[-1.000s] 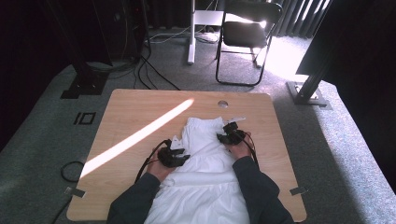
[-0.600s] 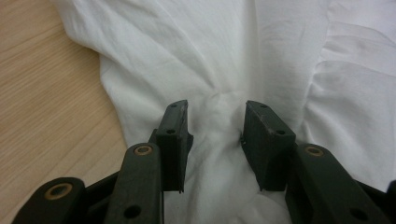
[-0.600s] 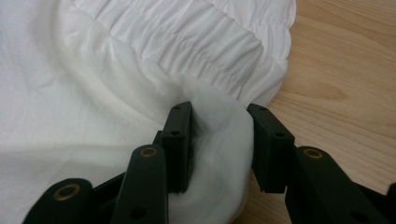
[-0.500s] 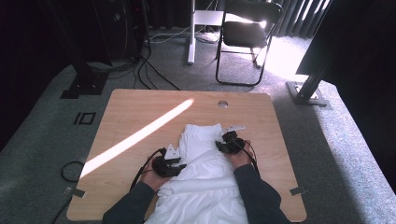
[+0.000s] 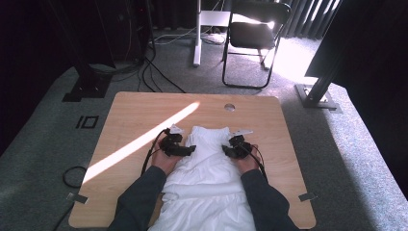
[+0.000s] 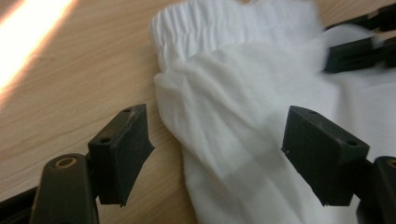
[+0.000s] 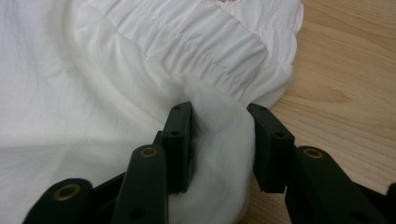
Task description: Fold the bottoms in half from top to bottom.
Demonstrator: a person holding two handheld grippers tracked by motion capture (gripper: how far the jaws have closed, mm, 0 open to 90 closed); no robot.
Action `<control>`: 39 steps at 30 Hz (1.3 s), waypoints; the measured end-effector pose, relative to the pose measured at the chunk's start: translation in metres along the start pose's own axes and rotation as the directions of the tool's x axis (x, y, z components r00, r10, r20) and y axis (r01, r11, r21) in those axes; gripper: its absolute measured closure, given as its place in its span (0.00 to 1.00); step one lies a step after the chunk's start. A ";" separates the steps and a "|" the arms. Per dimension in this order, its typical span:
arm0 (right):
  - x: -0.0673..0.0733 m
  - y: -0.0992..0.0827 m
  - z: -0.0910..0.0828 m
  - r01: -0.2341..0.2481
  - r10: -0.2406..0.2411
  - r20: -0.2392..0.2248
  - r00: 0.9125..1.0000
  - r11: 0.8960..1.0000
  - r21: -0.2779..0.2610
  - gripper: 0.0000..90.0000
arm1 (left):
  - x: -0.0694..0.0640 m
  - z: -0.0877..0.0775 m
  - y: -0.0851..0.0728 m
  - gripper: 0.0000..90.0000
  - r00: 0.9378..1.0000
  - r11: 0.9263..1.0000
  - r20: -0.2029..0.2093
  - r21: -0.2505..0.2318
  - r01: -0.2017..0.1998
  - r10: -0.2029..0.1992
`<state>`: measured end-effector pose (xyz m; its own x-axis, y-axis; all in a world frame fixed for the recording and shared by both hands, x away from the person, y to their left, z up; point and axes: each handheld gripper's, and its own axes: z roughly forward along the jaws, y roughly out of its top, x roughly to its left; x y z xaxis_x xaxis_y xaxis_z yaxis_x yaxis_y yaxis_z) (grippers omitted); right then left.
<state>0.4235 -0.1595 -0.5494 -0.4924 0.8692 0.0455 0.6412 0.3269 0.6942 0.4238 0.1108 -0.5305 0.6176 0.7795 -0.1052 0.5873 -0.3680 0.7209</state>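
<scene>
White garment (image 5: 208, 178) lies along lower centre of the high view on the wooden table (image 5: 144, 115), gathered elastic edge at its far end, lower part running off the bottom of the frame between the person's sleeves. Left gripper (image 5: 185, 150) at the cloth's left edge: jaws have just been opening and stand wide in its own view (image 6: 215, 158), a fold of cloth lying between the pads, neither pad pressing on it. Right gripper (image 5: 231, 150) at the right edge: jaws narrow, pinching a bunched fold just below the elastic band (image 7: 222, 149). Sunlit stripe (image 5: 139, 142) crosses the table's left half.
</scene>
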 end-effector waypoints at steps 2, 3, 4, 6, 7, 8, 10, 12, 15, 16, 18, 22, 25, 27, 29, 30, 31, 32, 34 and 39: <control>0.000 0.000 0.000 -0.001 0.001 -0.001 1.000 1.000 0.000 0.69 | 0.001 0.010 -0.001 0.26 1.000 0.999 -0.024 0.037 0.002 -0.001; 0.000 0.000 0.000 0.000 0.000 -0.001 1.000 1.000 0.001 0.69 | 0.002 0.014 -0.003 0.26 0.999 0.999 -0.036 0.052 0.004 -0.002; 0.000 0.000 0.000 -0.002 0.002 -0.002 1.000 1.000 0.001 0.68 | 0.004 0.017 -0.004 0.26 0.999 0.998 -0.032 0.064 0.009 -0.007; -0.001 0.002 0.000 -0.005 0.005 -0.001 1.000 1.000 0.013 0.63 | 0.003 0.018 -0.006 0.28 0.999 0.998 -0.041 0.064 -0.015 0.017; -0.003 0.002 0.000 -0.008 0.008 -0.006 1.000 1.000 0.017 0.60 | 0.003 0.017 -0.006 0.29 0.999 0.998 -0.039 0.066 -0.023 0.026; -0.005 0.002 -0.001 -0.013 0.013 -0.014 1.000 1.000 0.016 0.54 | 0.002 0.017 -0.006 0.32 0.999 0.997 -0.035 0.066 -0.034 0.037; -0.010 0.002 -0.004 -0.027 0.027 -0.024 0.999 1.000 -0.002 0.47 | 0.000 0.018 -0.007 0.35 0.997 0.996 -0.039 0.064 -0.064 0.066; -0.011 0.004 -0.007 -0.023 0.023 0.011 1.000 1.000 -0.014 0.36 | -0.002 0.020 -0.007 0.35 0.995 0.994 -0.043 0.063 -0.084 0.087; -0.009 0.009 -0.007 0.000 0.000 -0.004 1.000 1.000 -0.014 0.25 | -0.005 0.021 -0.006 0.37 0.994 0.993 -0.044 0.065 -0.094 0.097; -0.008 0.009 -0.003 0.002 -0.002 0.014 1.000 1.000 0.002 0.21 | -0.006 0.021 -0.005 0.37 0.994 0.993 -0.042 0.066 -0.097 0.100; -0.010 0.009 0.004 -0.001 0.000 0.009 1.000 1.000 0.028 0.19 | -0.006 0.022 -0.004 0.39 0.994 0.992 -0.034 0.072 -0.106 0.109; -0.010 0.009 0.010 -0.009 0.009 0.016 1.000 0.999 0.039 0.22 | -0.006 0.022 -0.001 0.44 0.993 0.990 -0.031 0.086 -0.111 0.114; -0.006 0.013 0.010 0.015 -0.016 0.017 1.000 0.999 0.047 0.42 | -0.010 0.024 0.002 0.56 0.992 0.989 -0.030 0.092 -0.116 0.119; -0.003 0.016 0.011 0.027 -0.028 0.004 1.000 0.999 0.044 0.59 | -0.011 0.027 0.006 0.66 0.991 0.987 -0.024 0.095 -0.130 0.133; -0.002 0.020 0.013 0.027 -0.027 0.002 1.000 0.999 0.048 0.74 | -0.008 0.031 0.013 0.79 0.993 0.987 -0.017 0.108 -0.115 0.118; -0.002 0.023 0.014 0.022 -0.022 -0.002 1.000 0.998 0.055 0.81 | -0.007 0.033 0.016 0.86 0.993 0.986 -0.013 0.115 -0.118 0.120; -0.003 0.026 0.015 0.012 -0.011 -0.006 1.000 0.998 0.064 0.86 | -0.008 0.035 0.019 0.90 0.991 0.984 -0.016 0.121 -0.128 0.131; -0.005 0.028 0.017 0.004 -0.003 -0.016 1.000 0.998 0.067 0.88 | -0.008 0.037 0.021 0.93 0.990 0.983 -0.019 0.129 -0.133 0.137; -0.011 0.033 0.020 -0.022 0.024 -0.030 0.999 0.997 0.071 0.90 | -0.004 0.038 0.027 0.94 0.991 0.981 -0.019 0.140 -0.132 0.136; -0.023 0.050 0.007 -0.054 0.053 -0.063 0.997 0.999 -0.008 0.91 | 0.011 0.021 0.047 0.95 0.994 0.994 -0.039 0.047 -0.100 0.101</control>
<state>0.4712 -0.1606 -0.5206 -0.4935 0.8603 0.1275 0.6622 0.2766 0.6964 0.4694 0.0917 -0.5119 0.6530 0.7574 -0.0046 0.5468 -0.4672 0.6948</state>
